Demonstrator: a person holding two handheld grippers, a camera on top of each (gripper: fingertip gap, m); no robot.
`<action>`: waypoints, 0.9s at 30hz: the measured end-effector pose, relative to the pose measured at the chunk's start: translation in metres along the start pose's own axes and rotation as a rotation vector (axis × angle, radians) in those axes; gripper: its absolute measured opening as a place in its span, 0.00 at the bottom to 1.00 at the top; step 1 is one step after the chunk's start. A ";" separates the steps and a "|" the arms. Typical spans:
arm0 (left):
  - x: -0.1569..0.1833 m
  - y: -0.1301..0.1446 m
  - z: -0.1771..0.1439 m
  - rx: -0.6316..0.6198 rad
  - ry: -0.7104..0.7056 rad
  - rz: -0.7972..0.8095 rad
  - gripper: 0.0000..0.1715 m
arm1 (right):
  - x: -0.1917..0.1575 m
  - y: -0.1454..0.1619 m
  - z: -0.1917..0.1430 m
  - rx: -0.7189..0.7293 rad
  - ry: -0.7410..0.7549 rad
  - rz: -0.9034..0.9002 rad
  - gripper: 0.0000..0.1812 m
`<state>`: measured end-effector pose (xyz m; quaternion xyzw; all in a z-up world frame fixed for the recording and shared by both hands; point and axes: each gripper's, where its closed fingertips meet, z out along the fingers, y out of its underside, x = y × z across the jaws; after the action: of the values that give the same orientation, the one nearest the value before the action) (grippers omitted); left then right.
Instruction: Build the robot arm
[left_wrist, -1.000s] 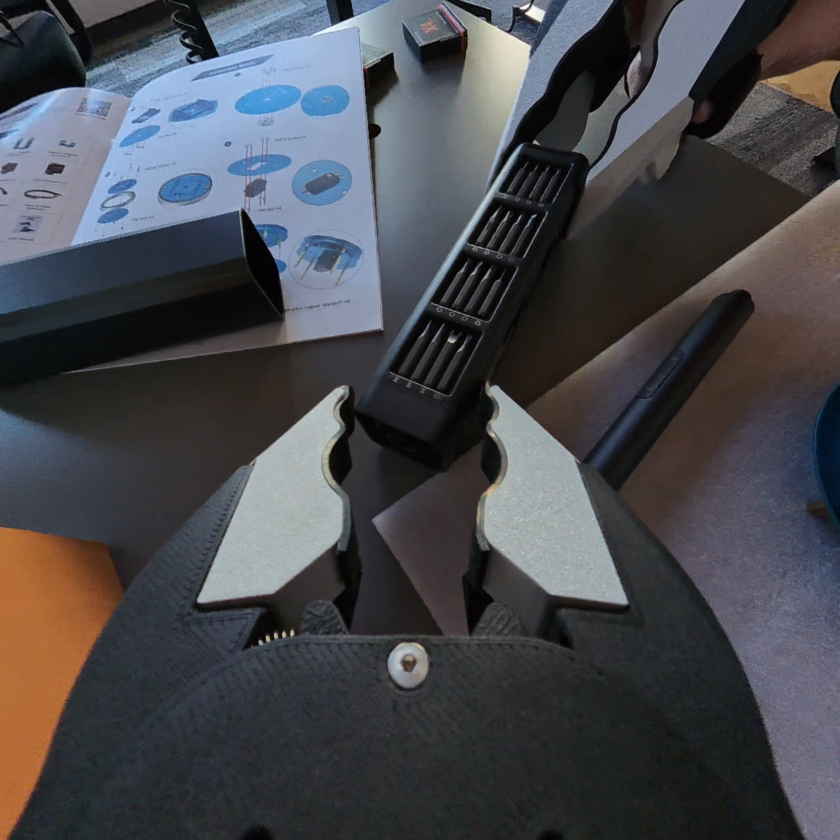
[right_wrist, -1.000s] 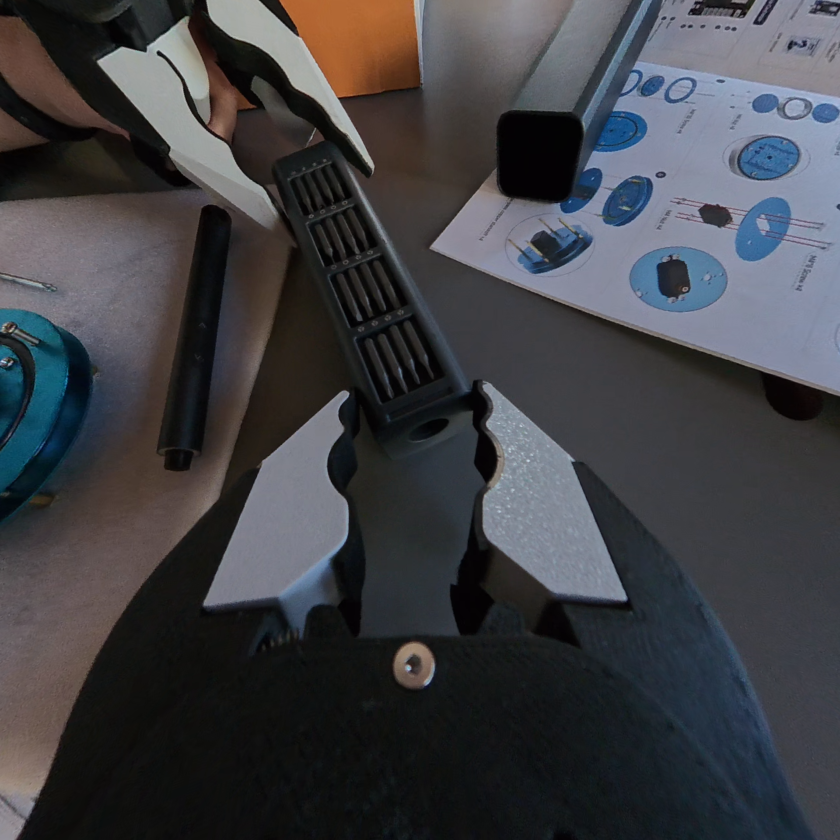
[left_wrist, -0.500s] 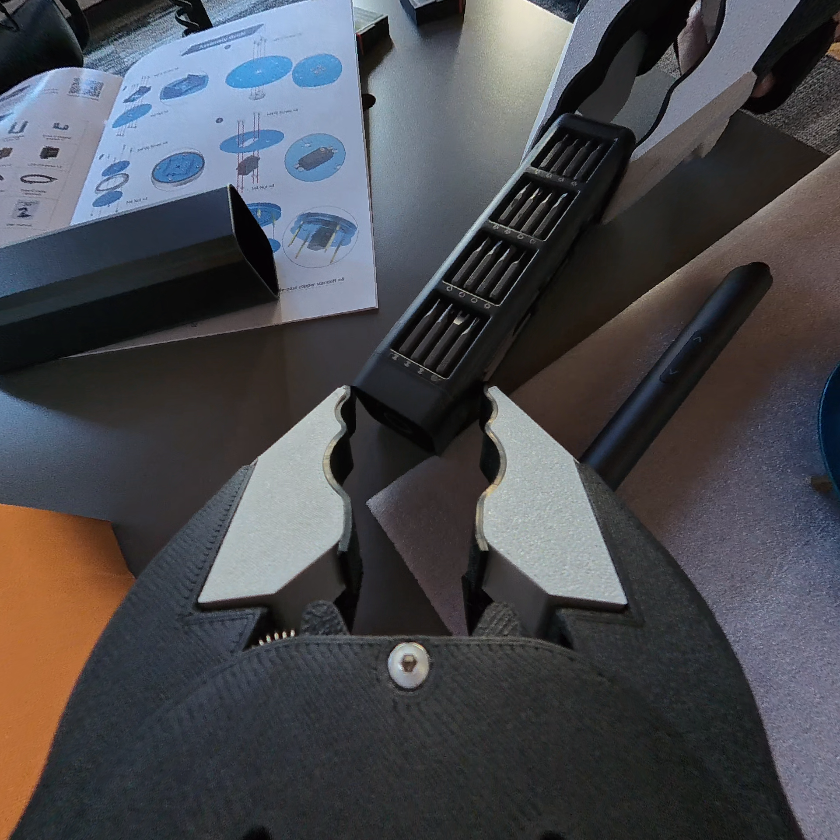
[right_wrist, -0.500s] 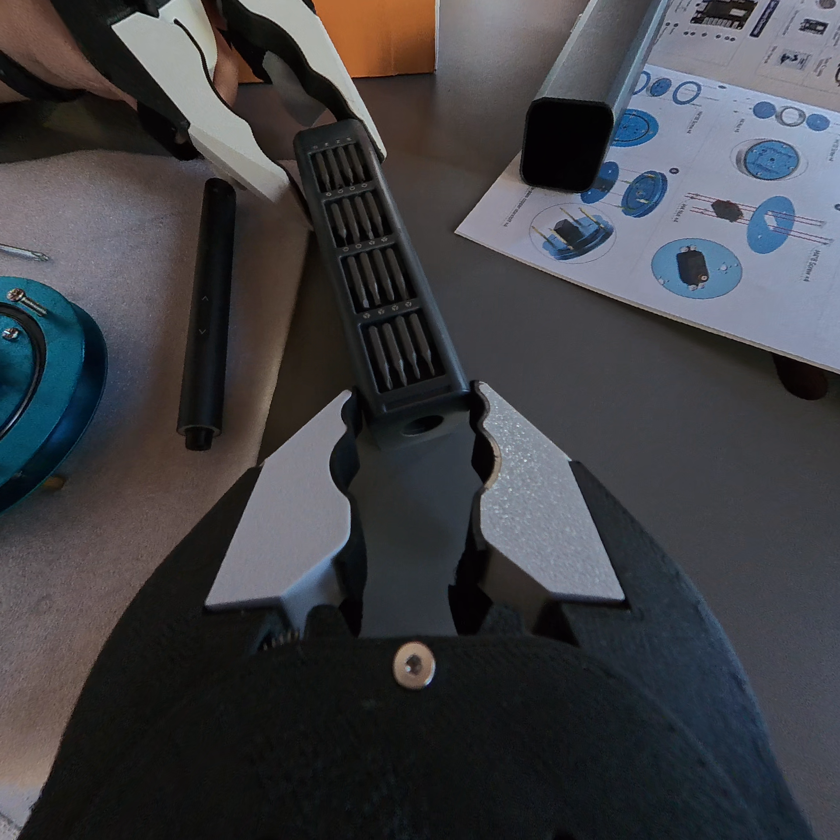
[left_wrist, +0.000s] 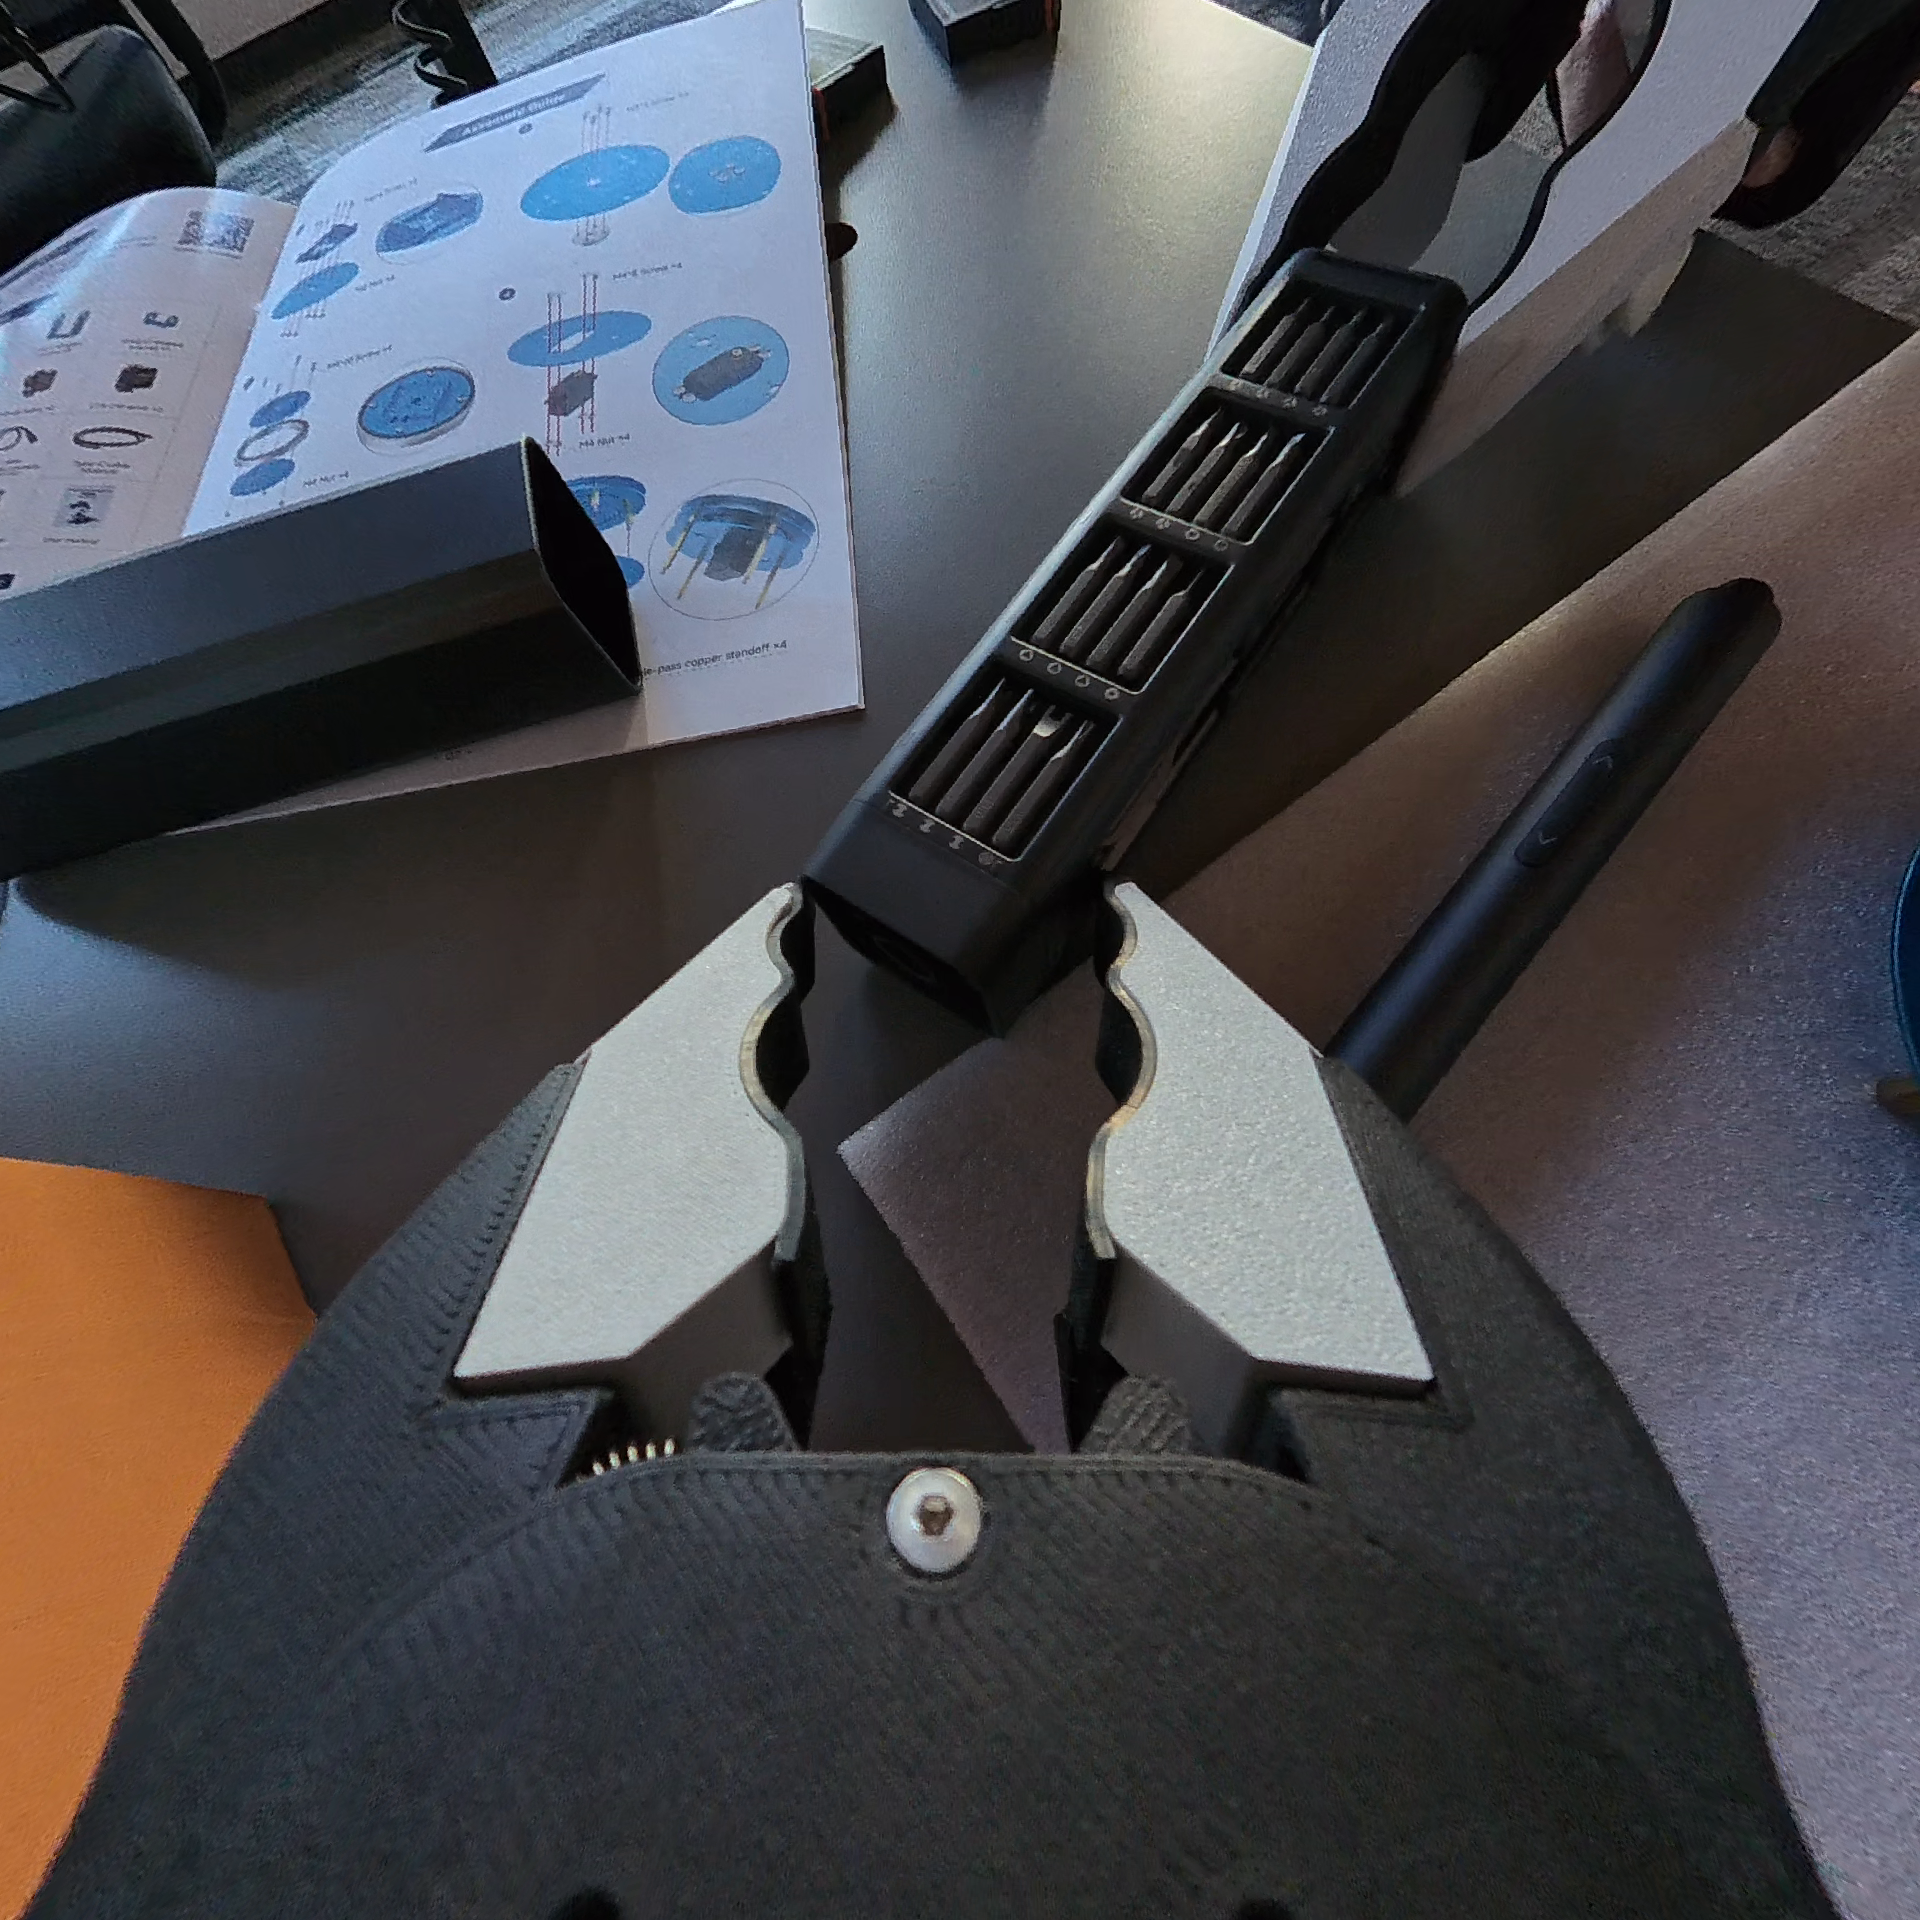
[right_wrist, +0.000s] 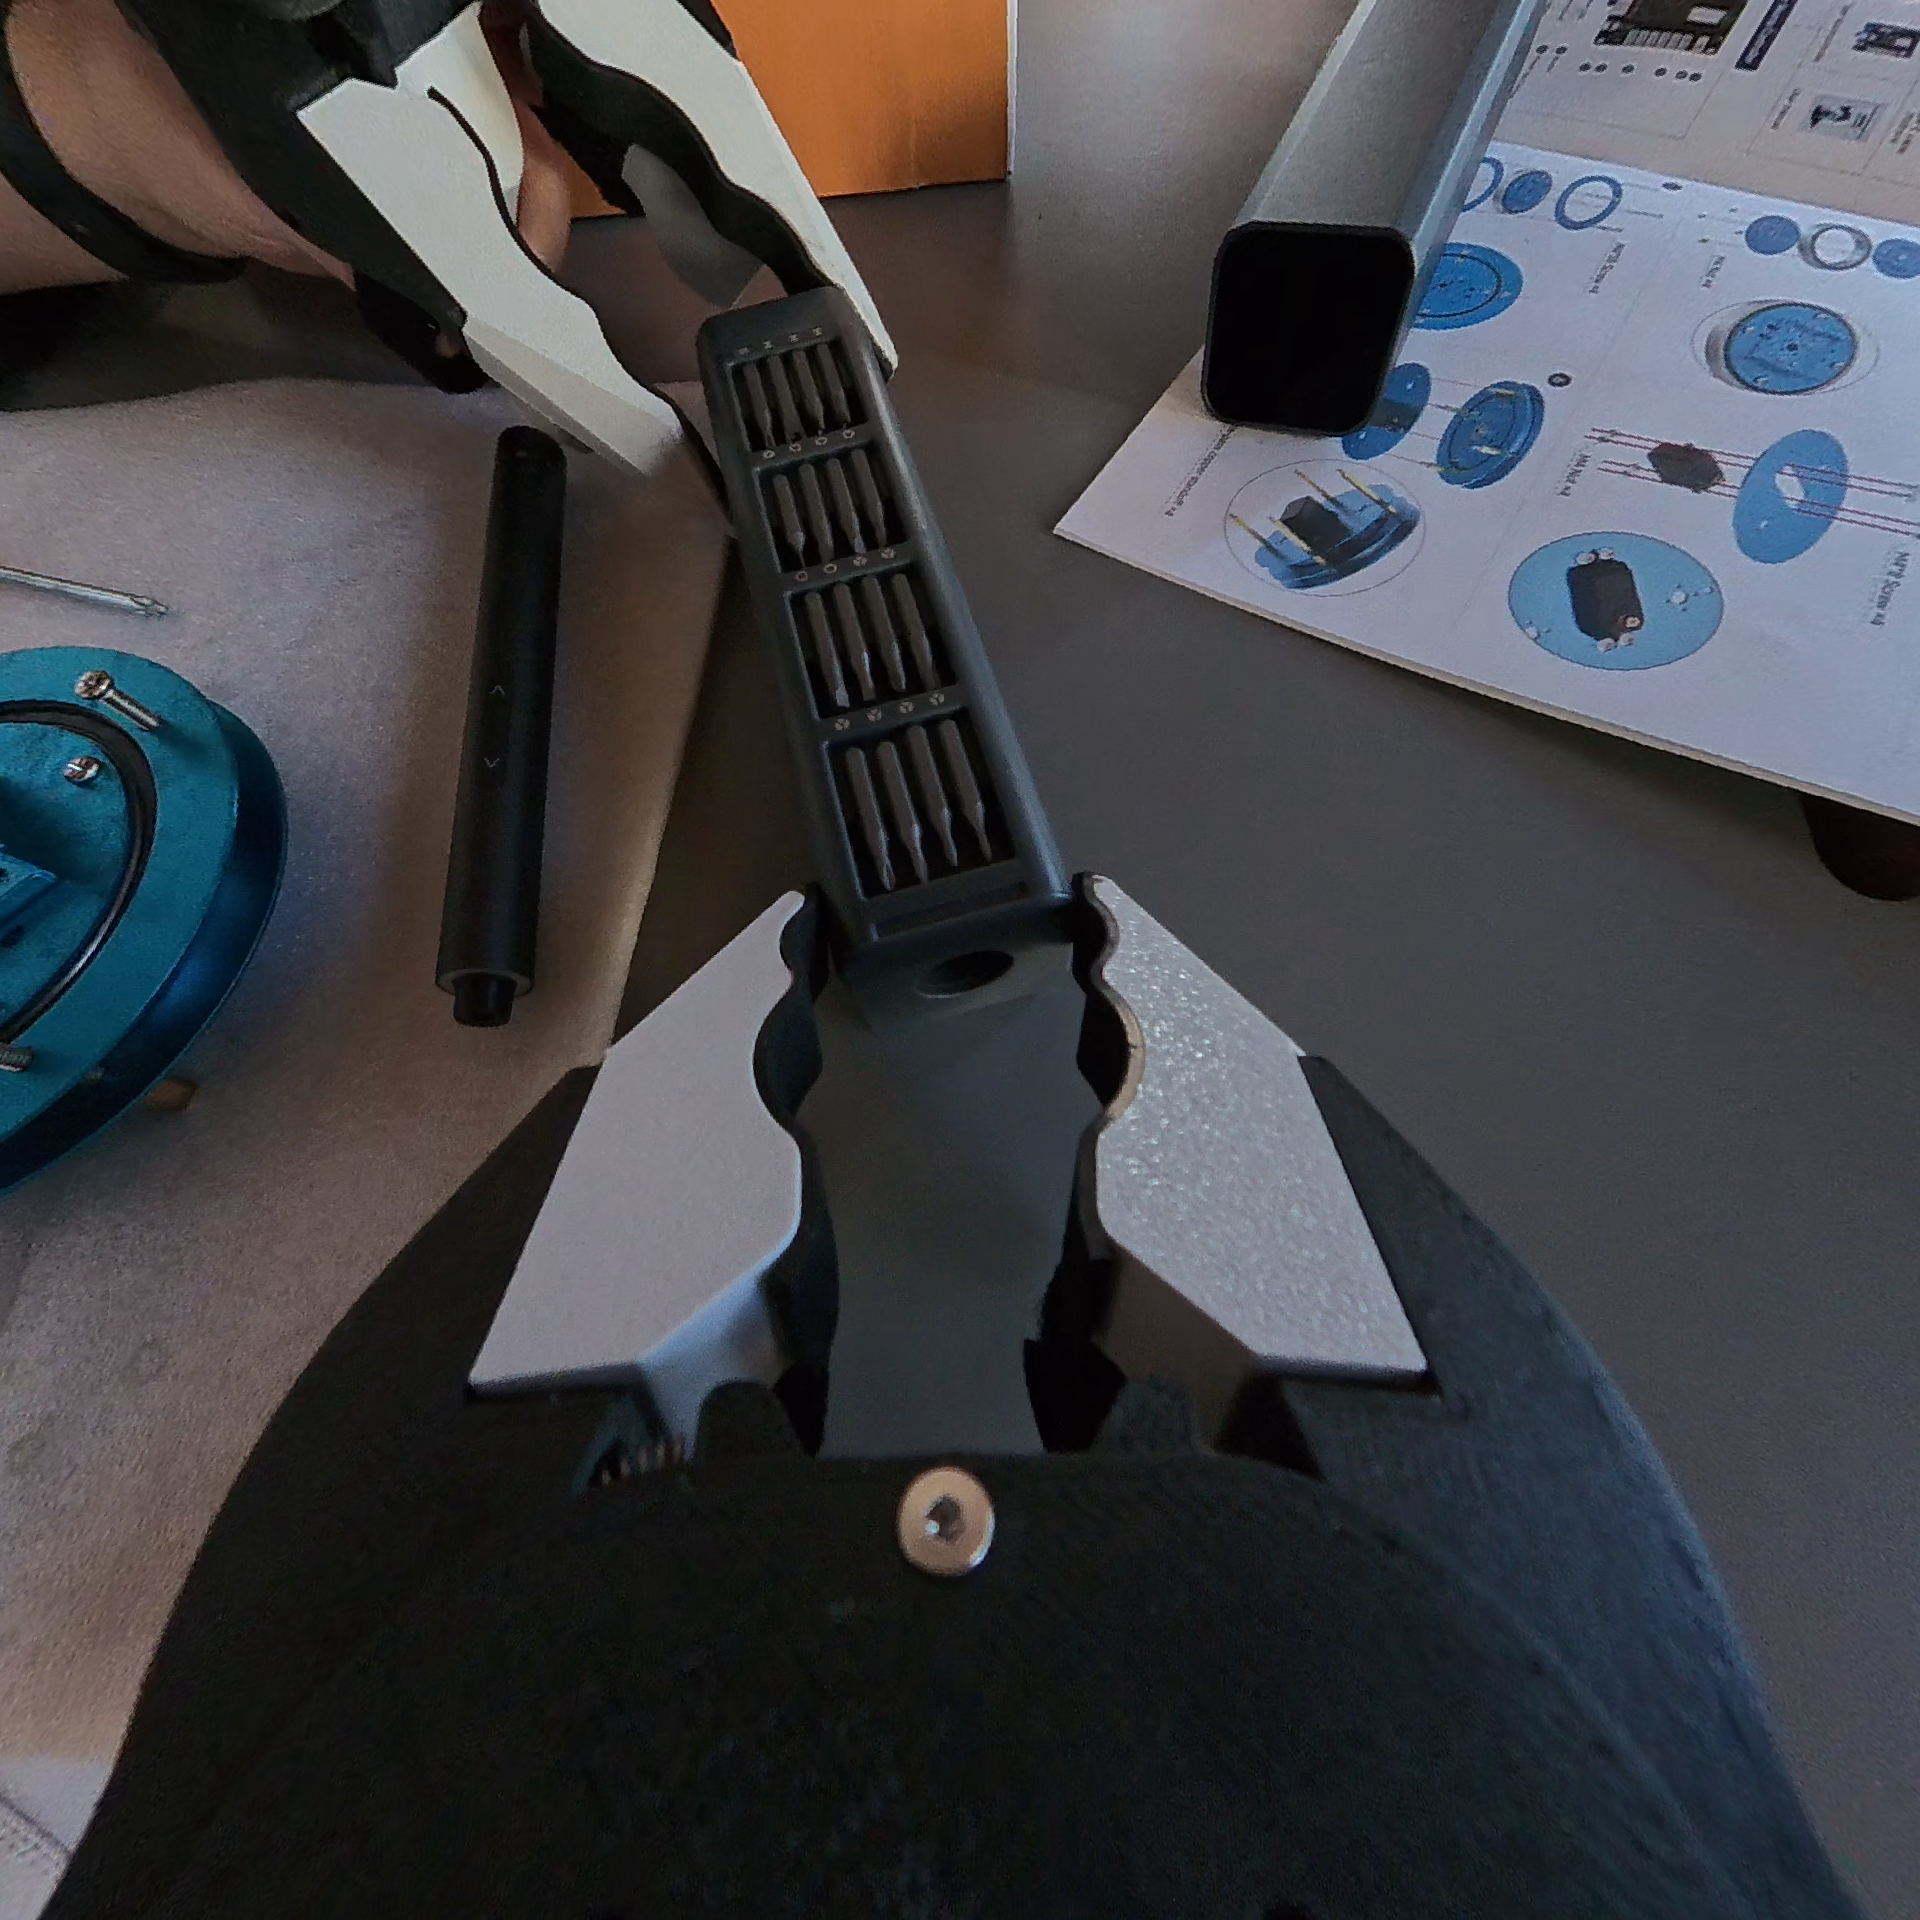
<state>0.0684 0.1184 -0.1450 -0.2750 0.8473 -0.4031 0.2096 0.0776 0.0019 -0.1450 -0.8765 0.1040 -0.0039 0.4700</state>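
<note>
A long black tray of screwdriver bits (left_wrist: 1122, 623) is held between both grippers, one at each end, just above the dark table (left_wrist: 416, 987). My left gripper (left_wrist: 951, 904) is shut on its near end in the left wrist view. My right gripper (right_wrist: 940, 894) is shut on the other end, which has a round hole. The tray (right_wrist: 883, 675) runs away from the right gripper to the left gripper (right_wrist: 764, 400), whose white fingers (right_wrist: 540, 312) flank the far end. The right gripper's fingers (left_wrist: 1320, 135) show at the top of the left wrist view.
A black screwdriver handle (right_wrist: 504, 707) lies on a grey mat (right_wrist: 260, 468) beside the tray. A blue metal disc with screws (right_wrist: 104, 883) and a loose bit (right_wrist: 83, 592) are on the mat. An empty dark sleeve (right_wrist: 1382, 187) rests on an open booklet (right_wrist: 1662, 540). An orange sheet (left_wrist: 104, 1403) lies near the left gripper.
Both grippers have shifted a little with the tray still held between them. The sleeve and booklet sit slightly farther right in the right wrist view. Neither grip has changed.
</note>
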 end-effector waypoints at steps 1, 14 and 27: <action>0.000 0.000 0.000 0.000 -0.002 0.010 0.31 | 0.000 0.000 0.000 0.003 -0.003 0.002 0.26; 0.002 0.000 0.001 0.001 -0.003 0.046 0.31 | 0.001 0.007 -0.009 0.033 -0.052 0.001 0.24; 0.000 0.000 0.002 -0.003 -0.020 0.051 0.31 | -0.002 0.007 -0.009 0.050 -0.017 -0.004 0.24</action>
<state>0.0696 0.1176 -0.1459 -0.2577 0.8524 -0.3939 0.2277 0.0738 -0.0088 -0.1452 -0.8647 0.0981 0.0002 0.4926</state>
